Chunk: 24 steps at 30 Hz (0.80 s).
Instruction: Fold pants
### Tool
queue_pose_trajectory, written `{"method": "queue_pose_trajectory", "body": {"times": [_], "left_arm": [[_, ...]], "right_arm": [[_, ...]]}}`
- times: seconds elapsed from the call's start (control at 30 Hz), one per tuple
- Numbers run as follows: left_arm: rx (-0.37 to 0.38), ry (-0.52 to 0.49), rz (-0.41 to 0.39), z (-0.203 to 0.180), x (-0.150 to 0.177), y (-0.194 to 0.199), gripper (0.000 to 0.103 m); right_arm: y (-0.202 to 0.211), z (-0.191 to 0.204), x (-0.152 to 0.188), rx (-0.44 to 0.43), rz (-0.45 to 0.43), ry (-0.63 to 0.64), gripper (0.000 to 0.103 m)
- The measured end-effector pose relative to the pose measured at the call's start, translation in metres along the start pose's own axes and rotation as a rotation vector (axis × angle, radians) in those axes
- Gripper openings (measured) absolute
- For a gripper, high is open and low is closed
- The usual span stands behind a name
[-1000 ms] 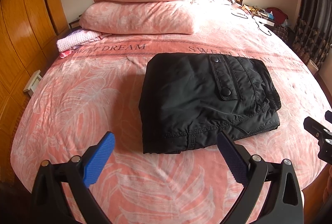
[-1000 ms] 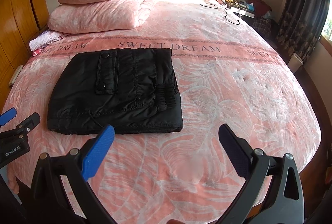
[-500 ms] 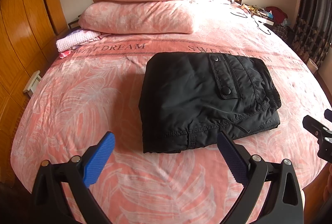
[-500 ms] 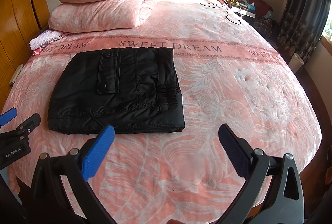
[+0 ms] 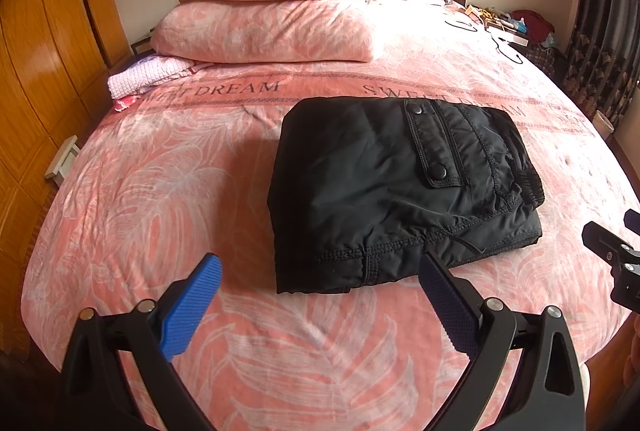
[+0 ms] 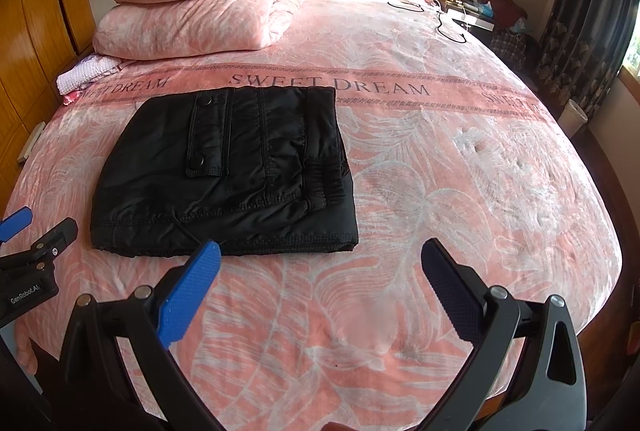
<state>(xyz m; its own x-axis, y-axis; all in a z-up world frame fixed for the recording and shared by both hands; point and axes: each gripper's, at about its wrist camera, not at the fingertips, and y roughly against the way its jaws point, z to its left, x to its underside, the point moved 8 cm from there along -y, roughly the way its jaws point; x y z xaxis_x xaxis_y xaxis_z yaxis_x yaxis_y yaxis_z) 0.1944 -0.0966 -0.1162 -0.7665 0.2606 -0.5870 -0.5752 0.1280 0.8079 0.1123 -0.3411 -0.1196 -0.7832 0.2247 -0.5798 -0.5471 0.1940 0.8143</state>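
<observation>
Both sets of fingers are spread wide with nothing in them: the left gripper hangs over the bed's near edge just short of the pants, and the right gripper sits beside it, also clear of the fabric. Blue ribbed pads on each one, black frames.

Biggest thing is the bed with its pink leaf-print fleece blanket, "SWEET DREAM" printed in a band across the middle. Along the bed's left side there's orange wooden panelling, and dark patterned curtains hang off past the right side. Up toward the head, on the left, two fat folded pink quilts are stacked one on the other. A small white-and-pink knitted cloth pokes out beside the lower quilt, right at the left edge.

Then the black quilted pants, folded into a flat, roughly square bundle, lying in the middle of the near half of the bed, snap-button pocket flap facing up, elastic waistband on the right side.
</observation>
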Motion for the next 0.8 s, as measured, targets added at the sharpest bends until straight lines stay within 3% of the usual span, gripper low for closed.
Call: {"method": "queue_pose_trajectory", "body": {"times": [0.8], "left_arm": [[0.0,-0.001,-0.002,0.0013,-0.0011,-0.0007,0.099]], "right_arm": [[-0.0021,0.0011,-0.0039,-0.004,0.0,0.009,0.1]]}}
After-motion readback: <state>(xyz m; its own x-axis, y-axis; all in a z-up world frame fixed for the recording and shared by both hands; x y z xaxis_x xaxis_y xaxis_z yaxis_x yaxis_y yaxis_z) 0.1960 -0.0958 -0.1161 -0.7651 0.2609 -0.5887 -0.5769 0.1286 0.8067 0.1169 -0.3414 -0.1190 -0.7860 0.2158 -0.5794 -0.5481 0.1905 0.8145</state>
